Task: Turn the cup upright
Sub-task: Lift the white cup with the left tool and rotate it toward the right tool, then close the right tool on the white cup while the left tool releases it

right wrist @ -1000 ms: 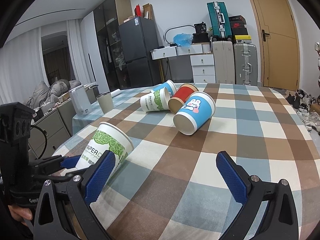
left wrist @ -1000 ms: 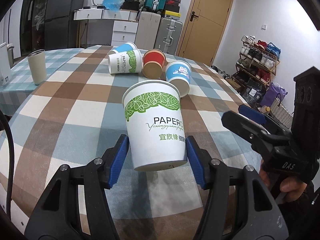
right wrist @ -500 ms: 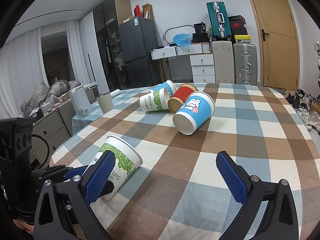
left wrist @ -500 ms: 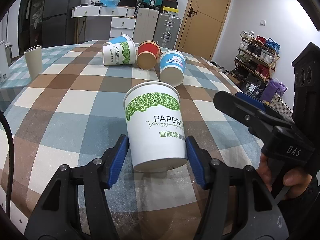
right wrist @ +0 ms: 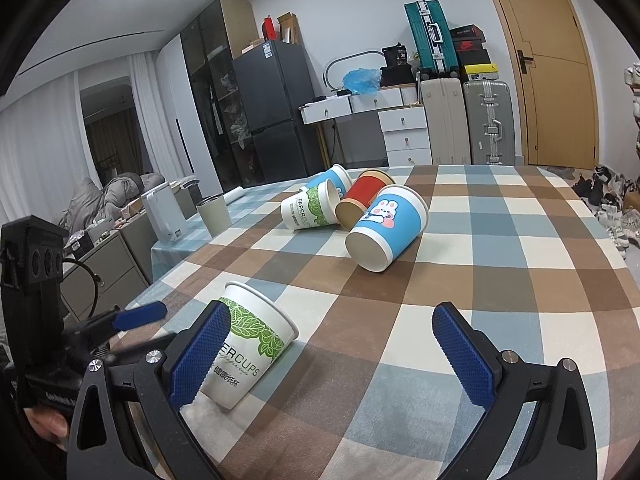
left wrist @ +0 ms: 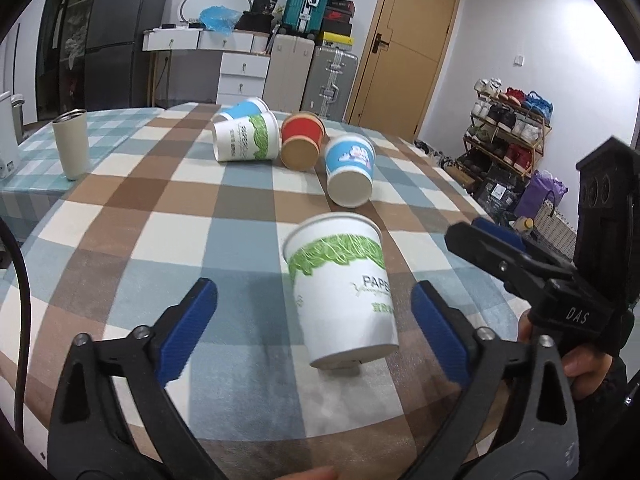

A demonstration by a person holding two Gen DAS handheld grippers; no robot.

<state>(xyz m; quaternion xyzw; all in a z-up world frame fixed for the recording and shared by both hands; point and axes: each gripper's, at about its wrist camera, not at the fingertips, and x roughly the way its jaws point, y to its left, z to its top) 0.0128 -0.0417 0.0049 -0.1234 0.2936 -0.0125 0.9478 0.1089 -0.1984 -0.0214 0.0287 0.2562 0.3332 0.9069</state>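
Observation:
A white paper cup with green leaves [left wrist: 344, 292] stands mouth up on the checked tablecloth [left wrist: 160, 232], free of both pads. My left gripper [left wrist: 316, 328] is open around it, with gaps on both sides. The same cup [right wrist: 248, 344] shows in the right wrist view, just behind the left finger of my right gripper [right wrist: 332, 356], which is open and empty. Several cups lie on their sides farther back: a blue rabbit cup [left wrist: 349, 174], a red cup [left wrist: 301, 145], a green-leaf cup [left wrist: 246, 138] and a blue cup behind it [left wrist: 242, 109].
A beige tumbler [left wrist: 71, 143] stands upright at the far left on a smaller checked table. A white appliance [right wrist: 164, 216] stands beside it. Suitcases, drawers and a door line the back wall. A shoe rack [left wrist: 508, 132] stands to the right of the table.
My left gripper has opened and let go of the green-leaf cup, which now stands on the table. The left gripper has shifted left of the cup.

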